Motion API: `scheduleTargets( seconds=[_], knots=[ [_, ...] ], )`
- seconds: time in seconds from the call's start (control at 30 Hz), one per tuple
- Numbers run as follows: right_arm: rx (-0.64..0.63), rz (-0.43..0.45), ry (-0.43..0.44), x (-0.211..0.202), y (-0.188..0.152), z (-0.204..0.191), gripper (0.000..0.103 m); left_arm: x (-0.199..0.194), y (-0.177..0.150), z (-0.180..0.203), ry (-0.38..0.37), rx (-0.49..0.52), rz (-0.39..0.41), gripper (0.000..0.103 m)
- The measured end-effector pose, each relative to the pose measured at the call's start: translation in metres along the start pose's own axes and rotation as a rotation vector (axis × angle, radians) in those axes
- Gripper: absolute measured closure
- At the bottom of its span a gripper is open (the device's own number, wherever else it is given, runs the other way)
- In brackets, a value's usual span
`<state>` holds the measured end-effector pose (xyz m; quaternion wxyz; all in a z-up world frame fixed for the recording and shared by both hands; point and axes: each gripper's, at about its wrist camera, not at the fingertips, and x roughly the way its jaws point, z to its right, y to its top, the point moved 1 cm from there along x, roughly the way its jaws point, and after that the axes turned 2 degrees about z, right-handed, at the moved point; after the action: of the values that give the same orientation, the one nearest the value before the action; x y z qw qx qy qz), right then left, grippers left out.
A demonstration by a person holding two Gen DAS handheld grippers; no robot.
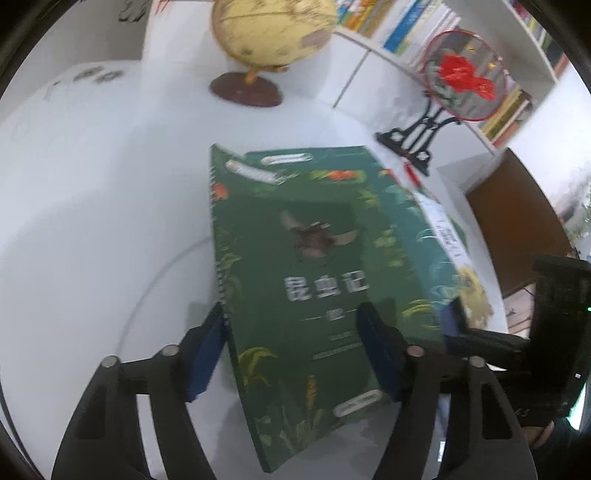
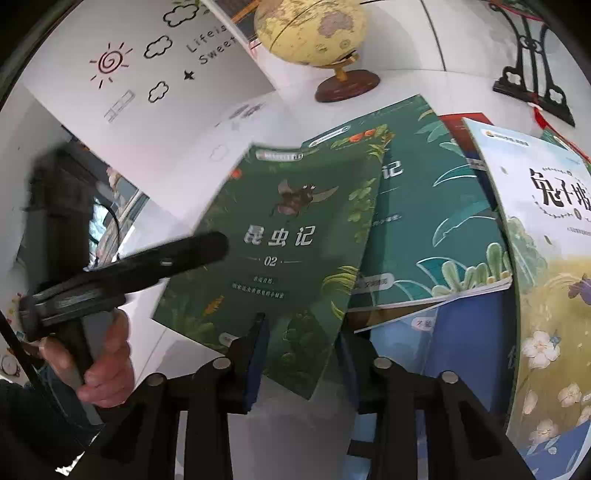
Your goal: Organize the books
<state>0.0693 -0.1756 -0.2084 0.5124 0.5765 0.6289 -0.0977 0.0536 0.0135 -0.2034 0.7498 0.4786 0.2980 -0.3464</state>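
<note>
Between the blue pads of the left gripper (image 1: 291, 347) lay the near edge of a dark green book (image 1: 295, 266), the one with a beetle on its cover. The fingers stood apart, one beside the spine and one over the cover, and whether they pinched it could not be told. The right gripper (image 2: 303, 354) sat at the same book's lower edge with its fingers also apart; the right-wrist view did not show a firm grip there either. The book looked tilted, partly off the white table (image 1: 92, 221) and overlapping a teal book (image 2: 436, 206) behind it. Further right lay a pale book with flowers (image 2: 546, 280), over blue and red covers. Beyond them stood a globe (image 1: 269, 26) and a red fan on a black stand (image 1: 461, 77), with a bookshelf (image 1: 406, 33) at the back.

To do this step well, one gripper should probably close squarely on the edge near the spine before lifting, so the thin cover would not bend or slide onto the pile.
</note>
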Motion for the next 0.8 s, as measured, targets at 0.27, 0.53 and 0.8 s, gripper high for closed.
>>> scheduleTargets(
  seconds=[0.27,0.53,0.8],
  knots=[
    [-0.108,0.067,-0.160,-0.007,0.008,-0.018,0.087,-0.015,-0.001,0.012,0.031,0.032,0.049,0.078],
    [-0.131,0.095,-0.170,-0.023,0.006,-0.031,0.087,-0.036,0.009,0.027,0.042,0.112,0.102,0.088],
    [-0.179,0.140,-0.162,-0.050,0.008,-0.055,0.087,-0.056,0.022,0.038,0.018,0.133,0.161,0.088]
  ],
)
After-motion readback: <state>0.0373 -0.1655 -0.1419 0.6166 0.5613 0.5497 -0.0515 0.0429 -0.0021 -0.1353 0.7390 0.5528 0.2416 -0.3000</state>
